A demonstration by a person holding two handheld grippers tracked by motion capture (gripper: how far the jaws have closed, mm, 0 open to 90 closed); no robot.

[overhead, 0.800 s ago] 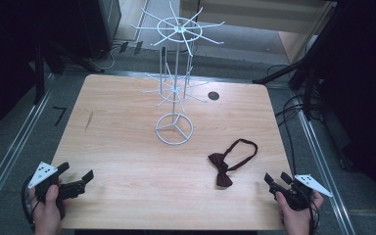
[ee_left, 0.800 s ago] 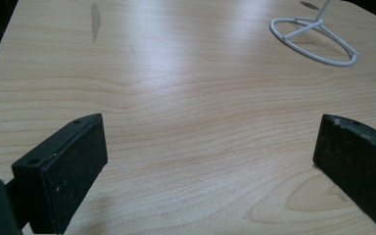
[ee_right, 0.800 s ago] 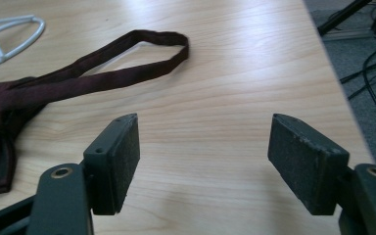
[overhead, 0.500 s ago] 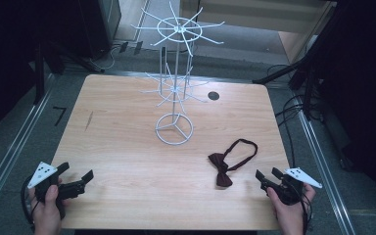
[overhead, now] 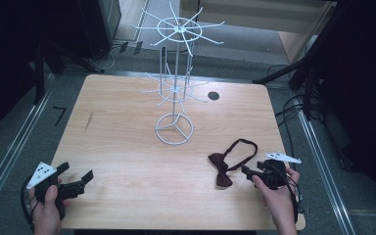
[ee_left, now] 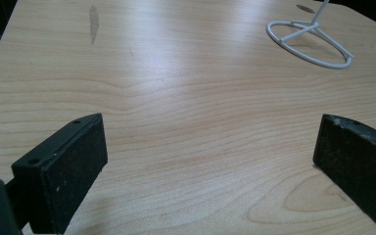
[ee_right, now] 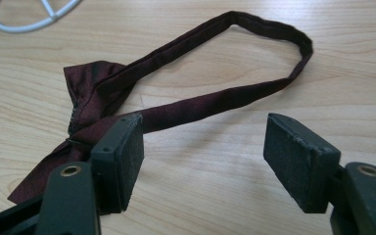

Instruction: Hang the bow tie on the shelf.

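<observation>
Lying near the table's right front: bow tie, dark maroon, its knot flat on the wood and its neck strap curled in a loop toward the far right.
Handling: looks light, soft and limp; it would likely sag and swing once lifted, and the satin-like cloth may slip.
Where to grip: probably the strap just beside the knot, or the bunched middle of the knot, where the cloth is thickest.
Right gripper: low over the table just beside the bow tie, jaws spread, nothing between them; the strap lies right ahead of them.
Left gripper: near the left front corner, well apart from the tie, jaws wide over bare wood.
Stand: white wire rack on a ring base, mid-table, with radiating arms.
Surface: table of pale wood grain, smooth, with one dark smudge at far left.
Room: dim, cables and grey floor around.
</observation>
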